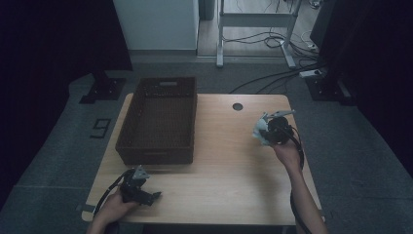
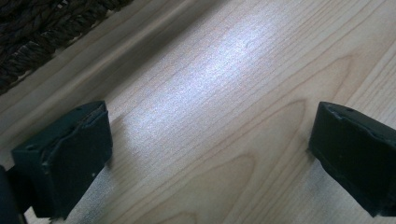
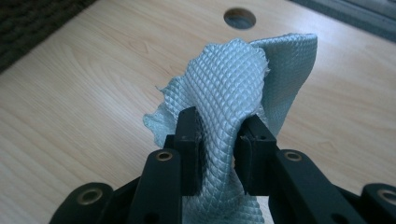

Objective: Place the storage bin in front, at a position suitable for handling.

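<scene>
While our right gripper (image 3: 218, 140) has its jaws pinched tight on the cloth (image 3: 233, 88), bunched between them and lifted off the surface (image 3: 84, 93), we should keep that grip firm toward the basket (image 1: 160, 119); our left gripper (image 2: 208, 154) rests wide open, empty

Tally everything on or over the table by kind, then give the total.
Woven baskets: 1
Light blue cloths: 1, pinched in the right tongs
Tongs: 2, the left tongs open on the table
Total: 4
</scene>
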{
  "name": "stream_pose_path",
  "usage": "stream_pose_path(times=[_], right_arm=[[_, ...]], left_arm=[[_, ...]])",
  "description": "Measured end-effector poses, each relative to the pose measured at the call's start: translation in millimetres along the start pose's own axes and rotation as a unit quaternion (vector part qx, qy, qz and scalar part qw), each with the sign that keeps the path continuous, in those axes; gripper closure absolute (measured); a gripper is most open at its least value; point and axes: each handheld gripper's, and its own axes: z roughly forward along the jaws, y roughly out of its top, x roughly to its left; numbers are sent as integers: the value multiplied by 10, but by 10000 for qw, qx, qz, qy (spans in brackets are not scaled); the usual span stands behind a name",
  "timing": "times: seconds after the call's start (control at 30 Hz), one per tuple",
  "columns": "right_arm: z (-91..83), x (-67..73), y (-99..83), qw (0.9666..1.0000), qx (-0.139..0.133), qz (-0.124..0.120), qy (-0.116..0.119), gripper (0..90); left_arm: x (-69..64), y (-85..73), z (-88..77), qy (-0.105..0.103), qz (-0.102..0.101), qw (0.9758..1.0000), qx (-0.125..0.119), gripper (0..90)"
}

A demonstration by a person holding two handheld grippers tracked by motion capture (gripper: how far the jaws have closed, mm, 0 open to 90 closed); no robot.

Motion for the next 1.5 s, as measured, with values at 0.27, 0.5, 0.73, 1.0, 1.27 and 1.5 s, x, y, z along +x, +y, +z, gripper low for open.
stream_pose_path(times=[0.27,0.5,0.73,1.0,1.27,1.5], right_arm=[[-235,136,178,9996,-155,-223,36,708],[-371,239,136,9991,-211,-343,163,708],[-535,309,-16,9985,-236,-445,225,708],[-783,409,-199,9973,-301,-604,278,708],[-1049,414,-402,9971,-369,-622,248,702],[-1247,366,-605,9973,-376,-609,139,709]], left_arm=[[-1,1,1,6,-7,10000,2,0],[-2,2,1,9,-12,10000,2,0],[-3,3,2,10,-22,10000,3,0],[-3,4,1,12,-14,10000,13,0],[-4,4,2,15,-25,10000,6,0],[-4,4,2,15,-23,10000,7,0]])
